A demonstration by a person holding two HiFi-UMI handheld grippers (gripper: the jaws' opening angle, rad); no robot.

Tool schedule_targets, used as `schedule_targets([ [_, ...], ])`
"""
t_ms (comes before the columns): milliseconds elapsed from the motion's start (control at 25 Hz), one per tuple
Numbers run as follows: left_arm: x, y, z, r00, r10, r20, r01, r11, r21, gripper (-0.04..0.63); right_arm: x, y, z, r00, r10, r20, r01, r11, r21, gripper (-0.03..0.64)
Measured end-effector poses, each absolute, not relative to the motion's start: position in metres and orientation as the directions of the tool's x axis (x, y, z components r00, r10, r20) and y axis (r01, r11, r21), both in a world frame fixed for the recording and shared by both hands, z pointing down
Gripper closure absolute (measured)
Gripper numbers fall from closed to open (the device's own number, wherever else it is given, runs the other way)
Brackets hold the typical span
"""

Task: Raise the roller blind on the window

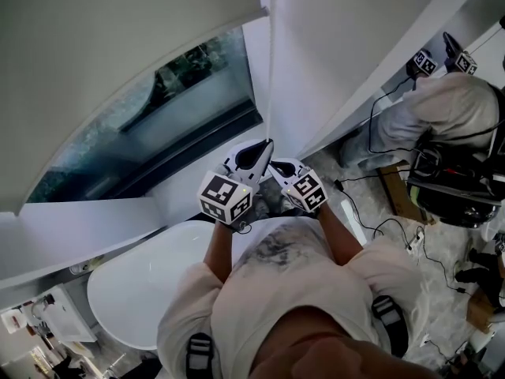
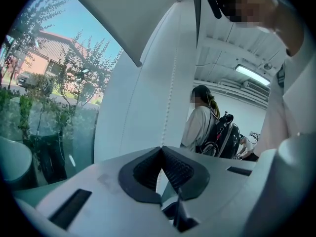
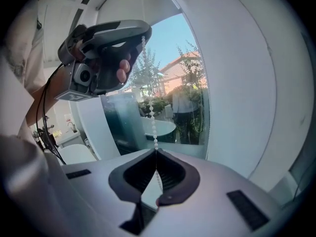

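Two pinches hold one chain here. Your right gripper has its jaws closed tip to tip on the beads, which run on down between the pads. Your left gripper is closed the same way, and the chain rises out of its tips. Seen from the right gripper view, the left one sits higher on the same strand, just above the right fingers, with a straight run of beads between them. The blind hangs up and to the left of both sets of fingertips. Its bottom edge is partway down the window, with bare glass below it. So I judge you are mid-haul, hand over hand, with some of the raise left to do. The next move probably calls for drawing the left gripper straight down the strand, easing the right fingers open so they don't fight it, then re-pinching above the left. Keep the pull in line with the chain, since a sideways tug could let the beads slip out of the tips
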State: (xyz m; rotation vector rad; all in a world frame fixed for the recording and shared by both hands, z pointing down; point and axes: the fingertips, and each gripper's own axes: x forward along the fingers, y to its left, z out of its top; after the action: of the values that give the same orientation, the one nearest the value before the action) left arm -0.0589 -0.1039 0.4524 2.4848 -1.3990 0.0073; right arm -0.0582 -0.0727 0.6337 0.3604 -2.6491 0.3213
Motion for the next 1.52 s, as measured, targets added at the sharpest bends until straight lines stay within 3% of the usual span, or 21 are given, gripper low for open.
schedule_targets([
  [400,-0.061,-0.103,0.452,0.521,-0.843,0.137,-0.845,-0.484,0.228,0.589,-0.055,-0.062,0.576,-0.904,-0.199,0.379,-0.267,0.954,-0.135,0.548],
  [560,-0.060,-0.104,0.452,0.519,-0.844,0.135,-0.846,-0.484,0.225,0.589,-0.048,-0.069,0.532,-0.919,-0.222,0.326,-0.273,0.955,-0.118,0.474],
  [880,-0.064,-0.100,0.450,0.517,-0.846,0.131,-0.847,-0.484,0.218,0.589,-0.037,-0.092,0.436,-0.926,-0.315,0.209,-0.338,0.938,-0.079,0.472],
  [1520,-0.060,-0.098,0.455,0.519,-0.845,0.132,-0.848,-0.488,0.206,0.589,-0.074,-0.107,0.280,-0.960,-0.277,-0.039,-0.278,0.960,0.038,0.472],
])
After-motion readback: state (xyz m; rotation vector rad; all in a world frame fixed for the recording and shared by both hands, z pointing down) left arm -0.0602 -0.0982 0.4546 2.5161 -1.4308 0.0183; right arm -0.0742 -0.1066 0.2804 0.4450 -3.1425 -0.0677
